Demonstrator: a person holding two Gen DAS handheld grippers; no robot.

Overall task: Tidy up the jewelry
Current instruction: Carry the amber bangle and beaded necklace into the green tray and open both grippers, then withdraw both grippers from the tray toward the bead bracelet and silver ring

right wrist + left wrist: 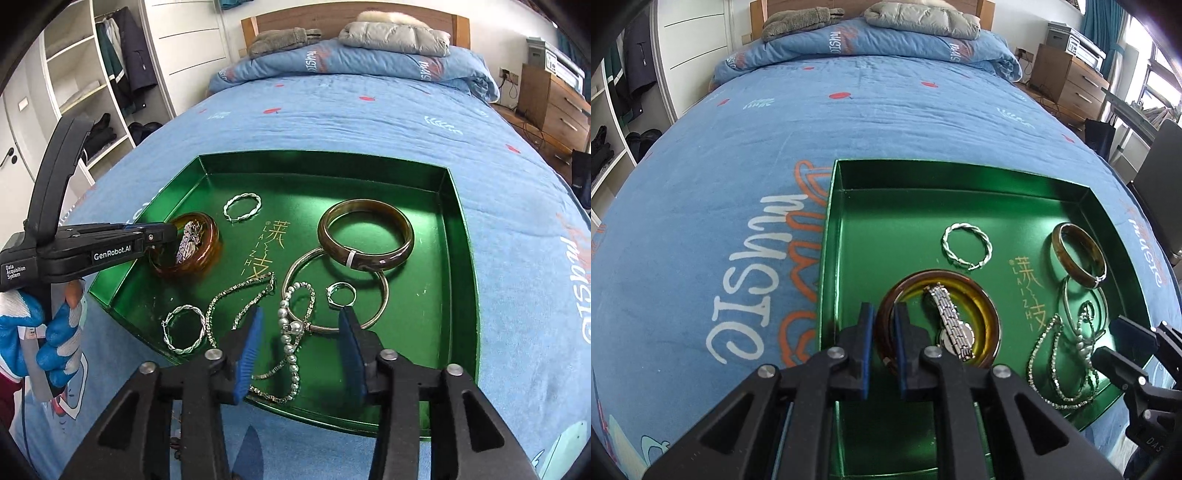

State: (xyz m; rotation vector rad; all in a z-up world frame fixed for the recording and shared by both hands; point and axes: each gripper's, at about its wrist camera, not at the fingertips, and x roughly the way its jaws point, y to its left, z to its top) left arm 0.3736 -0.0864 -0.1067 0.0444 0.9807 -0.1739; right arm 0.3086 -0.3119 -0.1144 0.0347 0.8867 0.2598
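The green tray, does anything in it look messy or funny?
Yes. In the green tray, a silver watch sits bunched inside the amber bangle that the left gripper pinches by its wall. Near the open right gripper, the bead strand and thin chain lie tangled across the thin silver bangle.

Left gripper point(168, 236): white label "GenRobot.AI"; rear block "Data Acquisition System".
Green tray point(458, 258), floor centre: gold Chinese characters with "LAIZHI".
Blue bedspread point(738, 166), left of frame: "music", inverted.
Folded quilt point(369, 62), top of frame: same word.
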